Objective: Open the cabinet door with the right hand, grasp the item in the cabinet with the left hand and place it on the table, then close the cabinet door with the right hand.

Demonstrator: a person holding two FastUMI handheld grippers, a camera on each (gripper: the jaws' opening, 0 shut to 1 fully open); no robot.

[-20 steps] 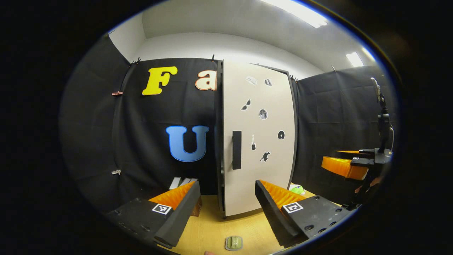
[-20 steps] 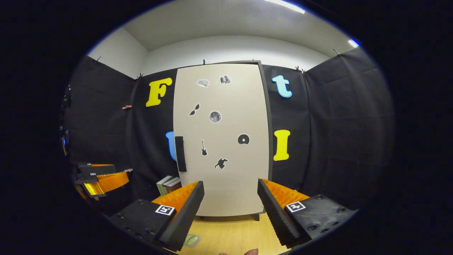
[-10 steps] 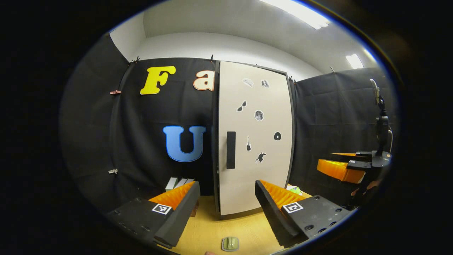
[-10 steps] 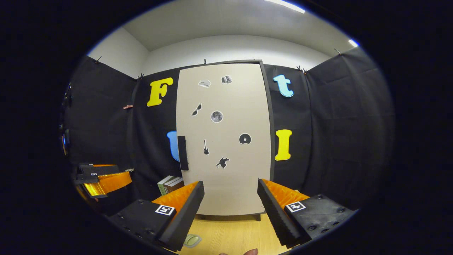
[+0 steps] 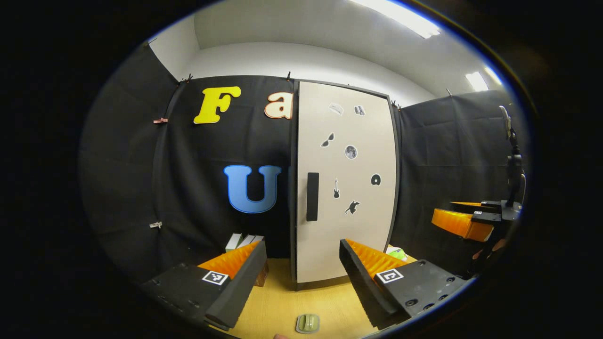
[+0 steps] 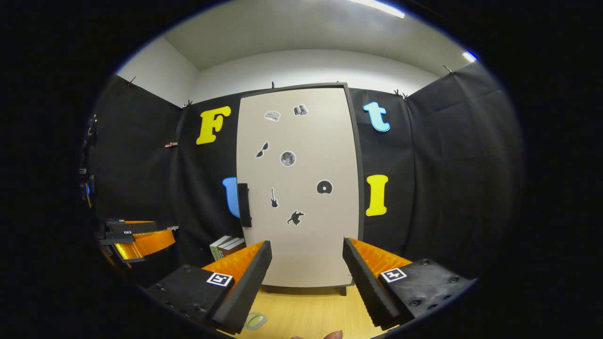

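Facing the shut cabinet door [image 6: 297, 188] from well back, the right gripper [image 6: 306, 278] and left gripper [image 5: 301, 278] hold jaws wide with nothing in them, while a small green item [image 5: 308, 324] lies on the desk [image 5: 282, 301].

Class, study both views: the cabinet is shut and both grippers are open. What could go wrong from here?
1. The narrow black handle sits at the beige cabinet door's left edge; the right gripper might miss it.
2. The swinging door could hit the left gripper or the stacked books.
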